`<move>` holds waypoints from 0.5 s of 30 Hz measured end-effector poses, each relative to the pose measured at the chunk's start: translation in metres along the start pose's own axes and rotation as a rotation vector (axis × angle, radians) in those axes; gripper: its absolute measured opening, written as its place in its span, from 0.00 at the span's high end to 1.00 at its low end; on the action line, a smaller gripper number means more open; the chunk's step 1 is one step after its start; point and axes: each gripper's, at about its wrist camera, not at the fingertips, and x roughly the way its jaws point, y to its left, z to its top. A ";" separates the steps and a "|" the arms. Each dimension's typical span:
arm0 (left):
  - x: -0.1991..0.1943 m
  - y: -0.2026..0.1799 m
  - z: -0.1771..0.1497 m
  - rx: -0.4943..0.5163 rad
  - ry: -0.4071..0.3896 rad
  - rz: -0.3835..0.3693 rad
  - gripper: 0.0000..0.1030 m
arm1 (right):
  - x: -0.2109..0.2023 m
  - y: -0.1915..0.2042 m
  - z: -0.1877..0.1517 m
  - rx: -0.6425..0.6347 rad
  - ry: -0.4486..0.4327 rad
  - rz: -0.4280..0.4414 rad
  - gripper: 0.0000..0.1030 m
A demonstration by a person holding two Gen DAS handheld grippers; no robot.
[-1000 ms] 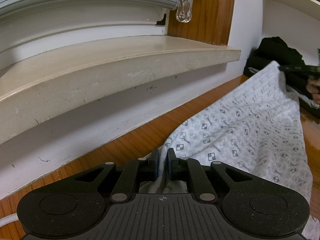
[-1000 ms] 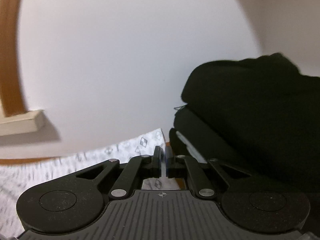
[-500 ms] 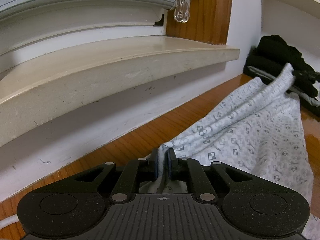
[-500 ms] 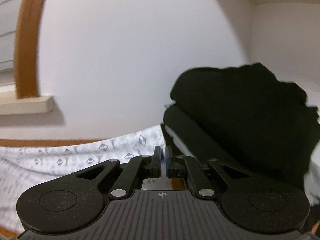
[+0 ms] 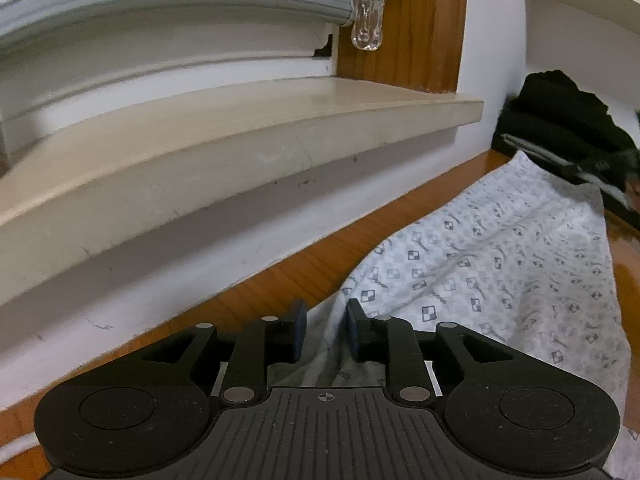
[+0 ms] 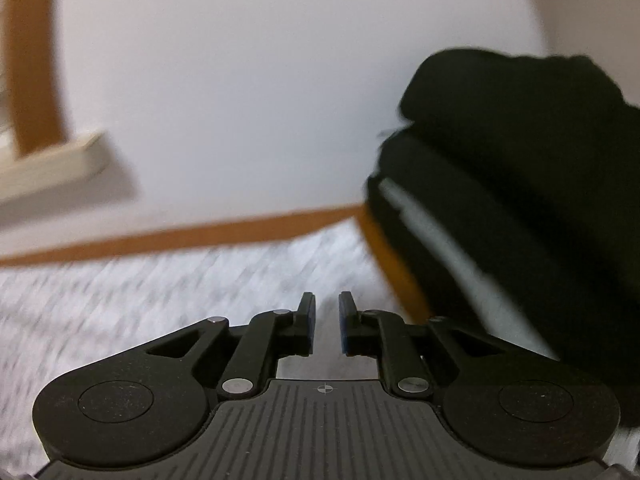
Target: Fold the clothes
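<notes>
A white garment with a grey checked print (image 5: 500, 264) lies spread flat on the wooden table (image 5: 280, 280). My left gripper (image 5: 325, 330) sits at its near corner with its jaws opening. A ridge of the cloth stands between the blue pads (image 5: 298, 332), which no longer press on it. In the right wrist view the same garment (image 6: 160, 292) is blurred under my right gripper (image 6: 325, 324). Its jaws are opening too, and only cloth lying below shows through the gap. The right gripper appears as a dark blur (image 5: 600, 168) at the garment's far corner.
A pile of black clothing (image 5: 560, 120) (image 6: 520, 180) sits against the wall past the garment's far end. A beige window sill (image 5: 240, 132) juts out over the table's back edge, with a clear blind pull (image 5: 368, 28) hanging above. A white shelf (image 5: 580, 0) is at the upper right.
Both grippers were shut on the garment's corners and have now parted. The far corner, held up before, has come down and the cloth lies flat. The right wrist view has dipped toward the table.
</notes>
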 end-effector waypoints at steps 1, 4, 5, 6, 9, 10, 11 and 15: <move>-0.004 -0.001 0.001 -0.002 -0.006 -0.004 0.78 | -0.004 0.003 -0.007 0.009 0.000 0.036 0.81; -0.028 -0.013 0.005 0.004 -0.050 -0.016 0.79 | -0.022 0.017 -0.017 0.084 -0.035 0.195 0.81; -0.036 -0.018 0.006 0.008 -0.064 -0.020 0.79 | -0.025 0.026 -0.019 0.077 -0.037 0.232 0.80; -0.043 -0.023 0.006 0.011 -0.074 -0.027 0.79 | -0.028 0.038 -0.021 0.054 -0.036 0.258 0.80; -0.048 -0.040 -0.003 0.037 -0.043 -0.062 0.79 | -0.030 0.070 -0.027 -0.028 -0.007 0.291 0.80; -0.045 -0.044 -0.007 0.051 -0.019 -0.056 0.79 | -0.028 0.079 -0.029 -0.058 0.008 0.295 0.80; -0.041 -0.048 -0.012 0.064 0.005 -0.044 0.79 | -0.027 0.088 -0.032 -0.087 0.023 0.300 0.80; -0.033 -0.050 -0.025 0.076 0.033 -0.037 0.79 | -0.026 0.109 -0.044 -0.193 0.031 0.284 0.79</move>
